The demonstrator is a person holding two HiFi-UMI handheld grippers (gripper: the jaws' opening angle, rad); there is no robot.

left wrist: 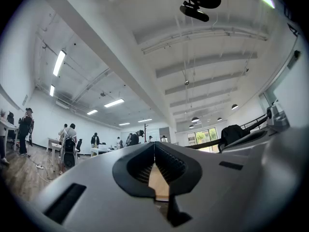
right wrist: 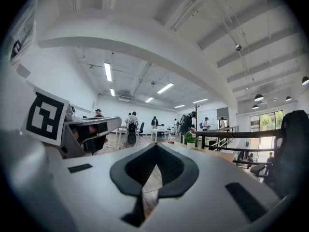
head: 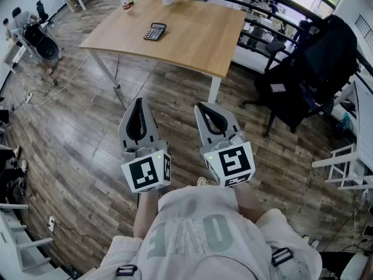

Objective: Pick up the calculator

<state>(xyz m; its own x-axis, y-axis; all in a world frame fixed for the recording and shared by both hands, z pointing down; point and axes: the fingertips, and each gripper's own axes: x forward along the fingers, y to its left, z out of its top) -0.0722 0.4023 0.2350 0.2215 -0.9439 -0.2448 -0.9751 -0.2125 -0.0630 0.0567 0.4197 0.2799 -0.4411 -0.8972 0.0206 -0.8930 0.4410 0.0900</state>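
Calculator point(head: 155, 31) lies on wooden table point(head: 192, 39); left gripper point(head: 139, 116) and right gripper point(head: 211, 116), both closed and empty, point toward it from well away.

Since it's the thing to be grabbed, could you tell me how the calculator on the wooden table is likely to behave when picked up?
The calculator looks like a flat, rigid slab, so it probably stays stiff and won't roll. Lying flat on the smooth table, it may slide when nudged. It's small, so likely light.

Pale block letters on person's shirt point(head: 192, 235), upside down, illegible, wordless square markers on left gripper's cube point(head: 145, 172), right gripper's cube point(head: 232, 163).
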